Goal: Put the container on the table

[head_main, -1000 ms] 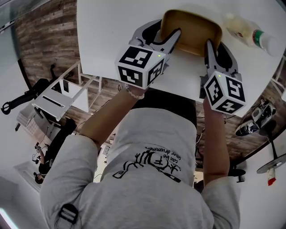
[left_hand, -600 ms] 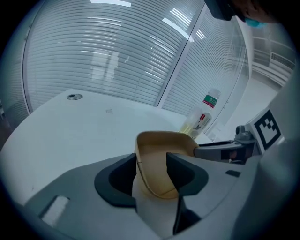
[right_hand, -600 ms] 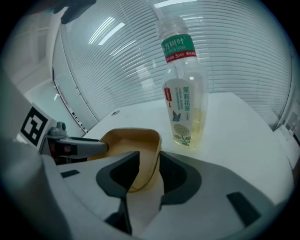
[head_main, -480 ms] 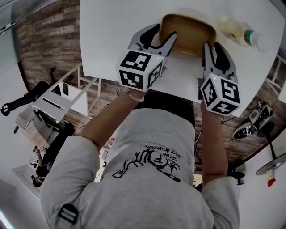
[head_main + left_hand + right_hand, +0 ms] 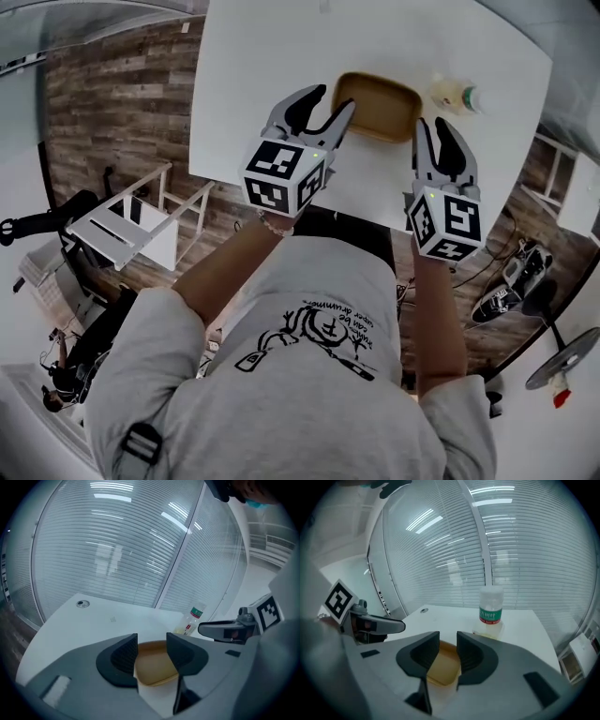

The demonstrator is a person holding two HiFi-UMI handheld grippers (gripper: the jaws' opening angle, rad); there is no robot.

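My left gripper [image 5: 321, 108] and right gripper [image 5: 436, 141] draw back, jaws parted and empty; a second ago they flanked the container [image 5: 378, 94]; it sits on the table [image 5: 262, 56] near the bottle [image 5: 455, 94]; placement looks done.

Tan container [image 5: 378, 94]; white table [image 5: 272, 56]; clear green-labelled bottle [image 5: 455, 95]; brown wood-plank floor [image 5: 112, 103].

Left gripper view: the container [image 5: 151, 667] peeks out between the left gripper [image 5: 152, 640] jaws, both its ends hidden behind them. The bottle [image 5: 191, 619] beyond the container has its base hidden, its label print too small to read.
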